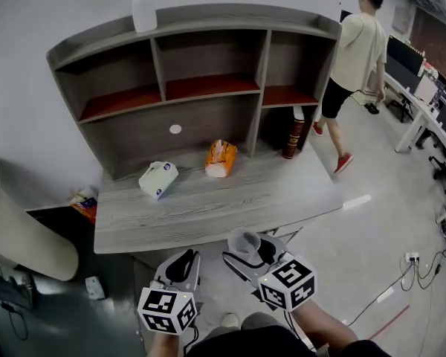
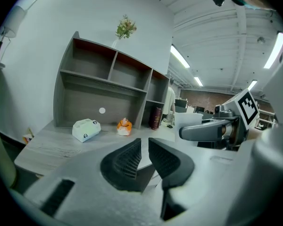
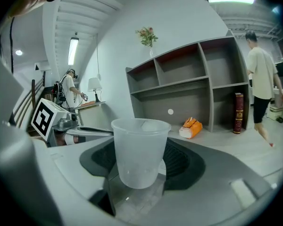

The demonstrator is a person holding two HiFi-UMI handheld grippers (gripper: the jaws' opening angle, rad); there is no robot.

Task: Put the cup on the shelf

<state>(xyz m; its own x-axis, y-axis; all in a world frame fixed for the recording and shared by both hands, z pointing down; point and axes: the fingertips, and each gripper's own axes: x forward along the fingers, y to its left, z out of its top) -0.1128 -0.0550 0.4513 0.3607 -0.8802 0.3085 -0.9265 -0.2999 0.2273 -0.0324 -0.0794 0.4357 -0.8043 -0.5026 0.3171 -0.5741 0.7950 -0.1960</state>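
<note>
A translucent white plastic cup (image 3: 140,149) stands upright between the dark pads of my right gripper (image 3: 140,161), which is shut on it. In the head view the cup (image 1: 244,242) and right gripper (image 1: 247,253) hover just in front of the desk's near edge. My left gripper (image 1: 183,263) is beside it on the left, also short of the desk. Its jaws (image 2: 145,147) stand together with only a thin slit and nothing between them. The grey shelf unit (image 1: 157,69) with red boards stands at the back of the desk; its compartments look empty apart from a book.
On the grey desk (image 1: 208,218) lie a white tissue pack (image 1: 158,179) and an orange packet (image 1: 220,158). A dark red book (image 1: 293,134) stands in the lower right compartment, a white vase (image 1: 144,10) on top. A person (image 1: 357,50) walks at the right; cables cross the floor.
</note>
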